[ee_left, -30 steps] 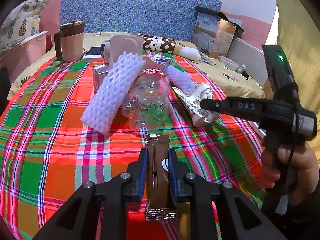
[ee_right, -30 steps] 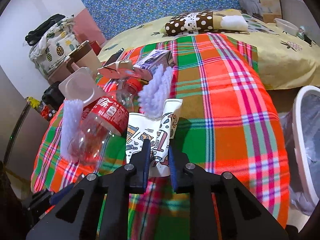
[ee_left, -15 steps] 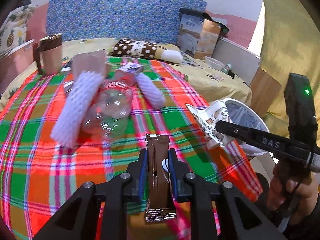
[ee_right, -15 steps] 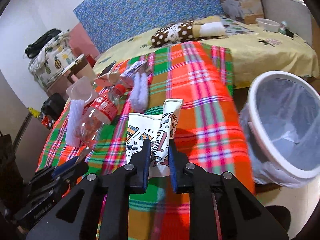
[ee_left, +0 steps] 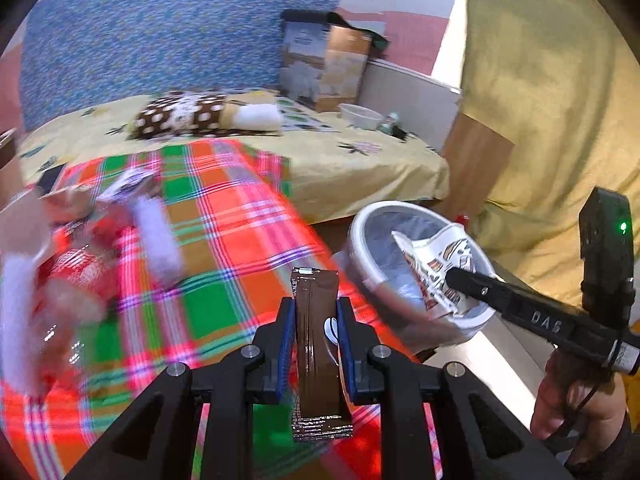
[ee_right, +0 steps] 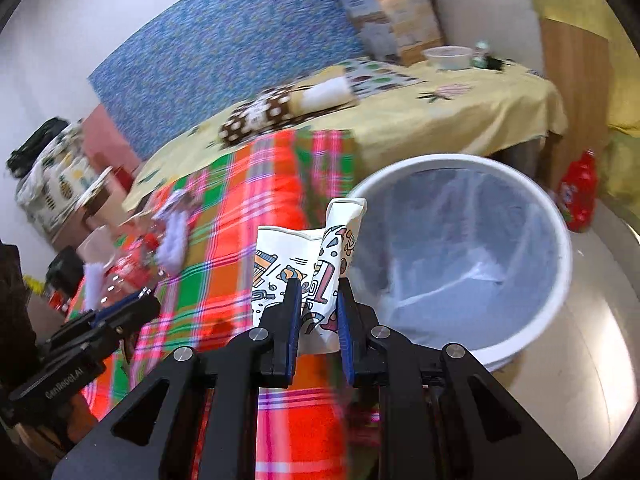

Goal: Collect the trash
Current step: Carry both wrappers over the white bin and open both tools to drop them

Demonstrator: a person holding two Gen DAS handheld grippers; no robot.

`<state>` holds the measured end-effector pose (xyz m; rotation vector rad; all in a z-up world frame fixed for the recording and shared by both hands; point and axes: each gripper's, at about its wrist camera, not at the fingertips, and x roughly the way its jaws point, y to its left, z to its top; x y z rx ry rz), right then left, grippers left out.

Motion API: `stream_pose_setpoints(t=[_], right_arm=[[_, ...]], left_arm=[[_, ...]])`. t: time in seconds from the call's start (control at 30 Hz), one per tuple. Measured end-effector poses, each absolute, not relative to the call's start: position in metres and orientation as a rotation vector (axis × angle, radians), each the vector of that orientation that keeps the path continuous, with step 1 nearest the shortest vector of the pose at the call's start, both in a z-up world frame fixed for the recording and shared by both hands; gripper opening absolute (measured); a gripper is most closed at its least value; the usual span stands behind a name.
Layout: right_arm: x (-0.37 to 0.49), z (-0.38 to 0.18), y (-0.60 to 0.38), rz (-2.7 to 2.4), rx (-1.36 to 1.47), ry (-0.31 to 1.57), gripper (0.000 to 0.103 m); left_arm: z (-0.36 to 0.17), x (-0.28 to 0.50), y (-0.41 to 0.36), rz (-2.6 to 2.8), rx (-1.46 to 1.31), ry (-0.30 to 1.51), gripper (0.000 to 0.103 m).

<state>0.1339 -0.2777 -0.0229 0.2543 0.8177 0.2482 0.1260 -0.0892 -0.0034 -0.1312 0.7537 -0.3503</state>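
My left gripper (ee_left: 316, 312) is shut on a brown snack wrapper (ee_left: 318, 344), held upright over the plaid cloth's right edge. My right gripper (ee_right: 318, 300) is shut on a crushed printed paper cup (ee_right: 308, 256). In the left wrist view the cup (ee_left: 436, 268) hangs over the white lined trash bin (ee_left: 362, 236). The bin (ee_right: 560, 280) stands on the floor just right of the table. More trash, a plastic bottle (ee_left: 68, 276) and white foam sleeves (ee_left: 154, 232), lies blurred at the left of the cloth.
The plaid cloth (ee_left: 224, 216) covers the table. Behind it is a yellow-sheeted bed (ee_left: 352, 160) with a polka-dot pillow (ee_left: 180, 116), boxes (ee_left: 324, 64) and a bowl (ee_left: 360, 116). A red bottle (ee_right: 580, 196) stands on the floor beyond the bin.
Both grippers have swung right, away from the trash pile, keeping their loads. The paper cup has moved from over the cloth to above the bin.
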Motion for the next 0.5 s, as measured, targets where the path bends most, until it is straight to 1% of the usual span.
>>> stream_pose_setpoints(t=[0.27,0.5], right_arm=[[0.137,-0.032,-0.316,0.126,0.259,0.813,0.019],[0.138,-0.043,-0.338,0.068,0.246,0.837,0.019]], left_arm=[[-0.006,0.174,-0.160,-0.493,-0.110,0.775,0.021],[-0.024,0.197,-0.204,-0.566,-0.088,0.820,0.021]])
